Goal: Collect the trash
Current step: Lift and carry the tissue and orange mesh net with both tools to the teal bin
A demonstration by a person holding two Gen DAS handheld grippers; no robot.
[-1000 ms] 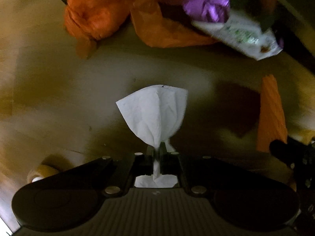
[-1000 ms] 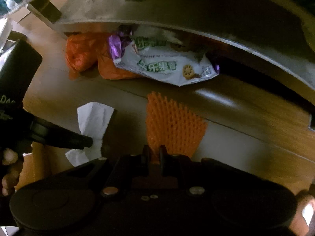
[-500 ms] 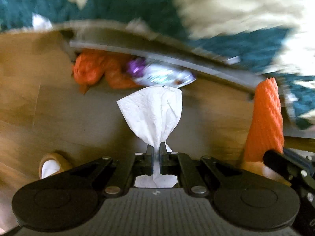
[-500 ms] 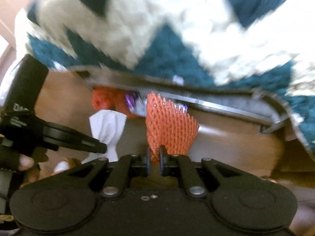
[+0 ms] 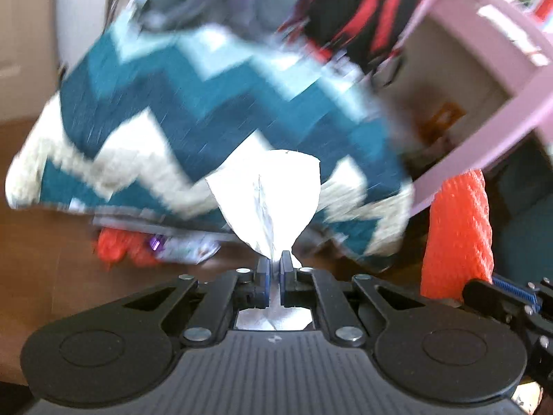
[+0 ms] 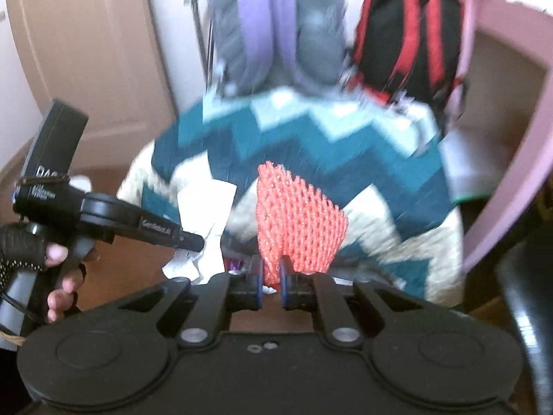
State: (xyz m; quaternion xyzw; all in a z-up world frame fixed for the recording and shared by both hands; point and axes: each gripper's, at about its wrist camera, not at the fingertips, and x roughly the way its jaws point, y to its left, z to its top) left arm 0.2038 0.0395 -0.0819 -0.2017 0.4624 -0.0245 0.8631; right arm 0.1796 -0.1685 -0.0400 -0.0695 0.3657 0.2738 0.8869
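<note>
My left gripper is shut on a white tissue that fans out above its tips. My right gripper is shut on an orange foam net. The net also shows at the right of the left wrist view, and the tissue and left gripper show at the left of the right wrist view. More trash lies on the wooden floor under the seat edge: an orange bag and a white and purple snack wrapper.
A teal and white zigzag blanket drapes over a seat straight ahead. A pink shelf unit stands to the right. A red and black backpack and a grey and purple one sit behind. A door is at the left.
Both grippers have lifted up and away from the floor under the seat, each still holding its item. The view swung from the dark floor to the blanket and backpacks.
</note>
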